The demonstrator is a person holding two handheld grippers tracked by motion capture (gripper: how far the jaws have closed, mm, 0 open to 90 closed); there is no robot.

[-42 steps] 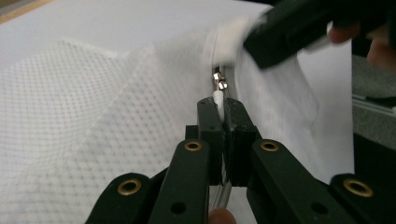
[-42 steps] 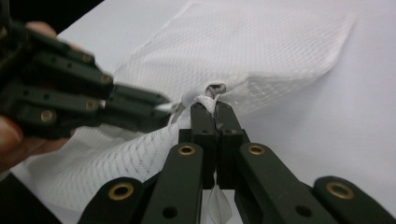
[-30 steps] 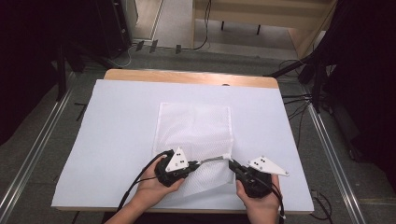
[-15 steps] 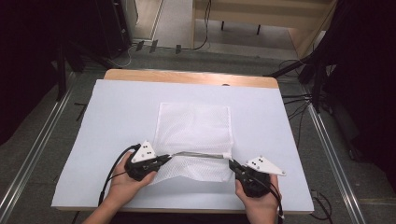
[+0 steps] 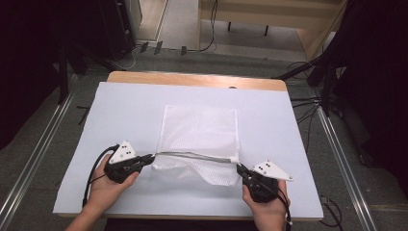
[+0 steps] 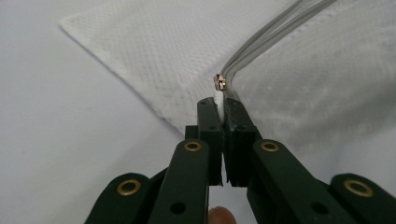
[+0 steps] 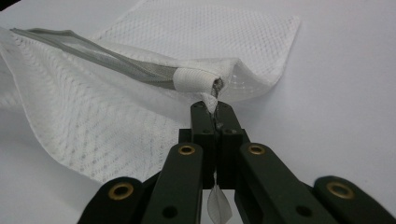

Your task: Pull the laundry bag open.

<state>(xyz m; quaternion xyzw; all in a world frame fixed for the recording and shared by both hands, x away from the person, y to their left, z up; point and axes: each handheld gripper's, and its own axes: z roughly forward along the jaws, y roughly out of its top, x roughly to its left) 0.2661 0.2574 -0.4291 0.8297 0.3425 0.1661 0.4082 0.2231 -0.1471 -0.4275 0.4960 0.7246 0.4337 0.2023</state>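
Since the earlier frame, the left claw (image 5: 150, 158) had been drawn leftward, its jaws clamped on the small metal zipper pull (image 6: 219, 83) of the white mesh laundry bag (image 5: 202, 130), which lay mid-desk on the white desk (image 5: 288, 120). The bag's zipper-end tab was gripped tight by the right claw (image 5: 239, 168).

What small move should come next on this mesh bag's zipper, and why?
Probably let the left gripper release the zipper pull: in the high view the zipper looks fully drawn, from the right gripper pinching the bag's end tab across to the mesh bag's left edge.
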